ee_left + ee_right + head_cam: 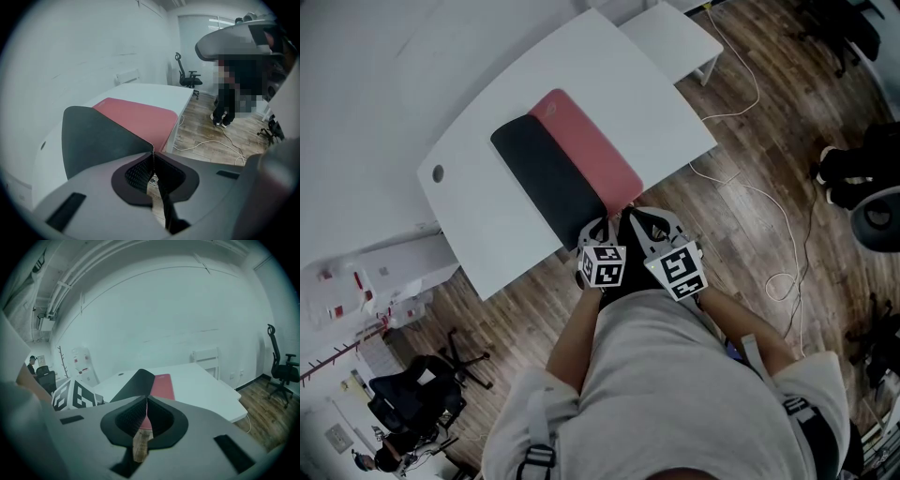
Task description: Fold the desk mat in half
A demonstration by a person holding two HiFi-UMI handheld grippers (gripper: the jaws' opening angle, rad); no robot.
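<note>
The desk mat [581, 141] lies along the white table [478, 244]. Its red face shows on the right. The left half is turned over, showing the black underside [539, 173]. Both grippers are at the mat's near end, over the table's front edge. In the left gripper view, my left gripper [153, 151] is shut on the black flap [101, 136], which rises from its jaws. In the right gripper view, my right gripper [146, 401] is shut on the mat's thin edge, with the red face [162, 385] running away beyond it. In the head view the left gripper [605, 228] and right gripper [639, 217] sit side by side.
A smaller white table [675, 37] adjoins the far end. White cables [769, 206] trail over the wood floor to the right. A person [229, 93] stands off that side, and an office chair [187, 77] stands by the wall. Another chair [412, 394] is at the lower left.
</note>
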